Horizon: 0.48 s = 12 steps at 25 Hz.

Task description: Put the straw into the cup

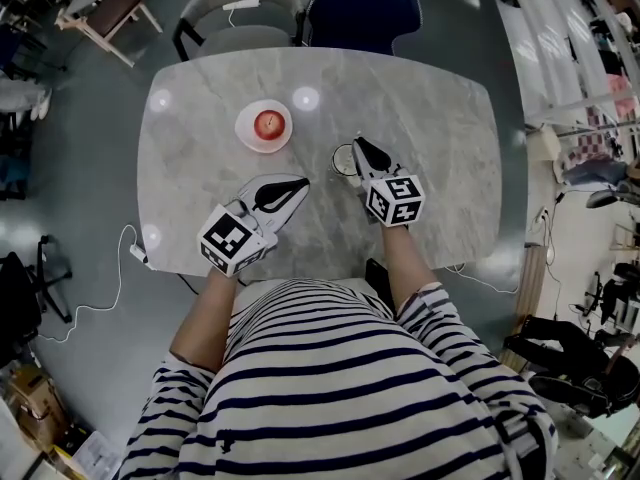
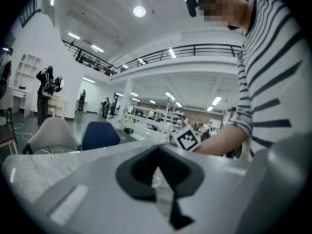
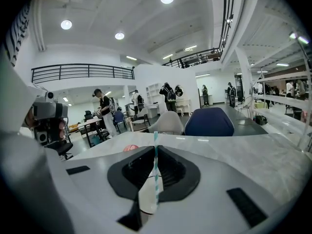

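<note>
Marble tabletop (image 1: 440,128), pale grey, in an open hall; a blue chair (image 1: 365,8) and a grey chair (image 1: 240,18) stand at its far edge, upper frame of the head view.

Item 1, straw (image 3: 156,167): teal-and-white striped, pinched in the right claw (image 3: 156,147), whose tips are closed on it. Long axis upright, the top standing just above the tips and the lower part running down through the gap behind them.

Item 2, cup (image 3: 145,199): pale, directly under the right claw, centre of the head view, partly covered by the claw's tips. The straw's lower part overlaps it in the right gripper view. Judged relation: cup below, straw on line with its mouth, so the move needs only a straight descent.

Item 3, left claw (image 1: 298,183): lower left of the cup and well apart from it, tips meeting, taking no part.

Item 4, saucer (image 1: 243,133) bearing a red object, upper left of the cup, apart from both claws.

Not determinable: whether the straw's lower end is already inside the rim; the straw itself in the head view, too thin; the pale translucent patch behind the left claw's tips; the nature of the red object.
</note>
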{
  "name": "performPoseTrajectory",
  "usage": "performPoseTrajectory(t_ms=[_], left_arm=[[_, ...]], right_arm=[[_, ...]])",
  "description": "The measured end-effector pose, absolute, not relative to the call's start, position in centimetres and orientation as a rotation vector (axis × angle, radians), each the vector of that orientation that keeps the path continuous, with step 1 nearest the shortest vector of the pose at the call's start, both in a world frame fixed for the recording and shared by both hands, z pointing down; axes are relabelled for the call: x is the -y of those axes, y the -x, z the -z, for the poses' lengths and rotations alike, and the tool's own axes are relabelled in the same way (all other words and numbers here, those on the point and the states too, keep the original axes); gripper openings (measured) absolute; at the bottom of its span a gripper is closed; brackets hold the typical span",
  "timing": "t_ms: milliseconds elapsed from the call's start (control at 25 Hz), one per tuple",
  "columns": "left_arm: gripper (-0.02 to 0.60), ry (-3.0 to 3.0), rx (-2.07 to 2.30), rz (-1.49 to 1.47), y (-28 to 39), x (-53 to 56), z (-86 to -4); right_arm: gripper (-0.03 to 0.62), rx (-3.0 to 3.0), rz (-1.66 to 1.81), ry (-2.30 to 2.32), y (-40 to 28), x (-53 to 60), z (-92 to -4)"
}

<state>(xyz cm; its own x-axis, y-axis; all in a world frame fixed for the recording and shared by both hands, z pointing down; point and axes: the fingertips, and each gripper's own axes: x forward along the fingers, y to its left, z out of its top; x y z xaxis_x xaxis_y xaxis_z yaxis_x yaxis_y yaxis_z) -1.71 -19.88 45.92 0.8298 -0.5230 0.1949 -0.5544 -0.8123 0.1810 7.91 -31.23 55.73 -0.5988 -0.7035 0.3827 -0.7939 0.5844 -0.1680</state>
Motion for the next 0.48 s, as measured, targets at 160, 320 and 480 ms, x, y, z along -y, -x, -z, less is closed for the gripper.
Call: performPoseTrajectory(t_ms=[160,320,480], left_arm=[[0.006,-2.784,0.829,-0.198,1.68,19.99,-45.69],[0.006,-2.786,0.827,-0.197,1.57,19.87,-45.56],[0.006,-2.789,0.83,-0.195,1.5,19.64,-45.47]], right_arm=[[0.025,2.537,-0.471,-1.236,-8.01,31.54,-55.58],[0.026,2.531,-0.476,-1.237,-8.11,31.54,-55.54],[0.025,2.517,-0.491,-1.269,-8.78,31.61,-55.63]])
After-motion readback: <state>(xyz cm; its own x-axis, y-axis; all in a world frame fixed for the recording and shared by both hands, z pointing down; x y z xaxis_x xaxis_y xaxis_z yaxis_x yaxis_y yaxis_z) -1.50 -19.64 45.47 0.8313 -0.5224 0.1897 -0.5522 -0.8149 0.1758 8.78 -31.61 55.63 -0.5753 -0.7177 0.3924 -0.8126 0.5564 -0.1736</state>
